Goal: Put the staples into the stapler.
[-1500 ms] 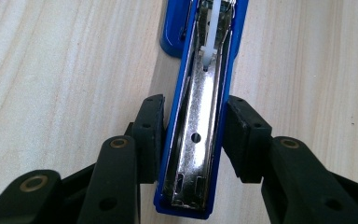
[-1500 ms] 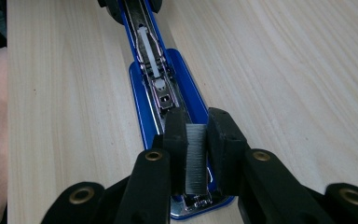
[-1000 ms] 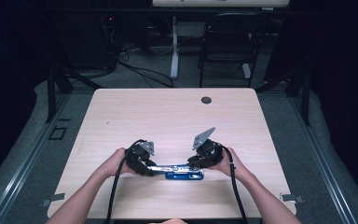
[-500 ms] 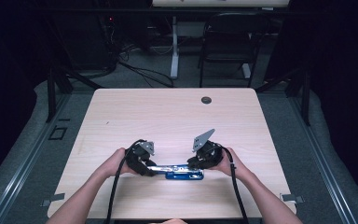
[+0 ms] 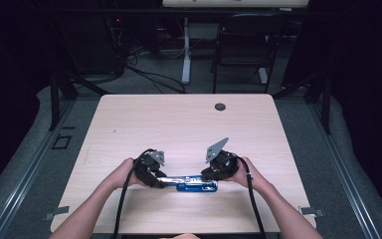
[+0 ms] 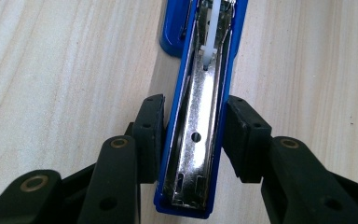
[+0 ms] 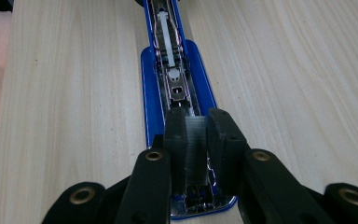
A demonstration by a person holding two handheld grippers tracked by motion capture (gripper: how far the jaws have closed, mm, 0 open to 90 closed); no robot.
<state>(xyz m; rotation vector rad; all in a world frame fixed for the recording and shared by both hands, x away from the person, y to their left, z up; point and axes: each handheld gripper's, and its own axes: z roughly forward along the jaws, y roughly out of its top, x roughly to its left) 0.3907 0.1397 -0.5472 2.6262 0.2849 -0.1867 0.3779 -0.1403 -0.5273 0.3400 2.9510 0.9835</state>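
The wooden table (image 5: pixel 179 124) carries an opened blue stapler (image 5: pixel 195 183) near its front edge, between the 2 hands. The left gripper (image 6: pixel 193 135) straddles the stapler's flipped-open arm, its jaws partly apart and seemingly pressing both blue sides. The right gripper (image 7: pixel 196 140) sits over the open magazine, jaws narrowed onto a strip of staples (image 7: pixel 196 151).

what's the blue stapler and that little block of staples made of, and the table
Stapler: blue shell looks like glossy plastic or painted metal; the inner channel is bright mirror-like metal, likely plated steel, and the white pusher looks plastic. Staple strip between the right gripper fingers: dull grey, finely ribbed, apparently metal wire staples. Table: pale wood-grain top, matte, probably laminate rather than solid wood.
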